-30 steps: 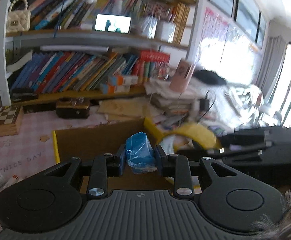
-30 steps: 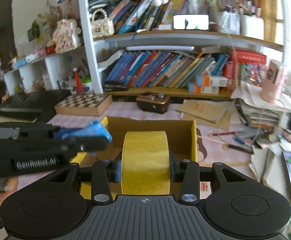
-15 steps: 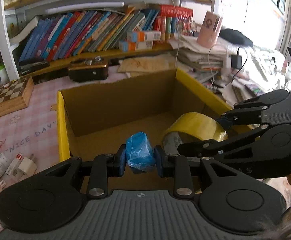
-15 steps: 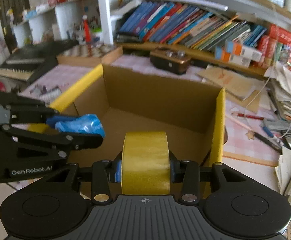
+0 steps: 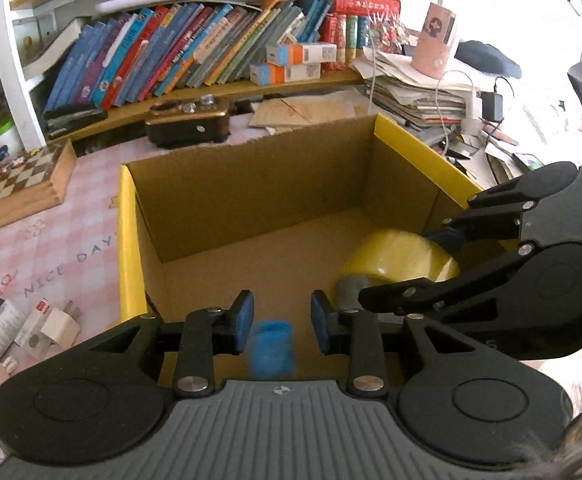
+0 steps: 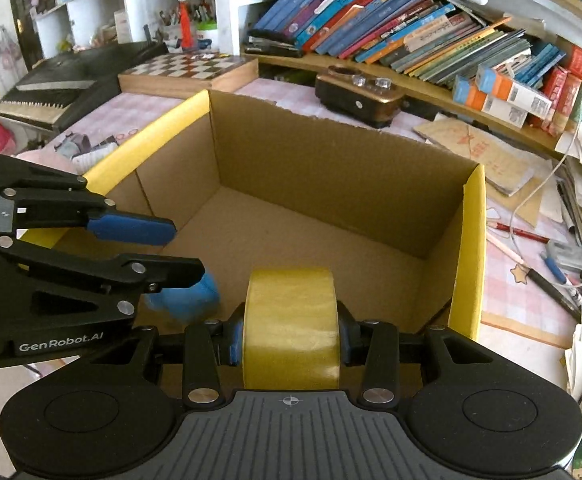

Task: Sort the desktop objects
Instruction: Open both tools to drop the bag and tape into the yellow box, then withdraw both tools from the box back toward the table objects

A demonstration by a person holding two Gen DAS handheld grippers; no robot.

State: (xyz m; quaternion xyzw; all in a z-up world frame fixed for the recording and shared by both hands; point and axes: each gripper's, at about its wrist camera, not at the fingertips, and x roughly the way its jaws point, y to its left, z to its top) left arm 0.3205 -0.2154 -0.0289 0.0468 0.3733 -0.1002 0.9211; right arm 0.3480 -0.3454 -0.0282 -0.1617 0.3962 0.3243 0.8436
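Over box (image 5: 251, 200), left claw (image 5: 282, 322) parted

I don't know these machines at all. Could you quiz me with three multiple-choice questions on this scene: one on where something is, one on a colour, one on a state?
1. Where is the small blue object?
A. On the chessboard
B. Loose below the left tool, over the cardboard box
C. On the bookshelf

2. What colour is the tape roll?
A. Yellow
B. Red
C. White

3. What state is the right tool in?
A. Open and empty
B. Out of view
C. Shut on the tape roll

Answers:
1 B: it appears blurred between the spread fingers, touching neither.
2 A: its whole band is yellow.
3 C: both fingers press the roll's sides.
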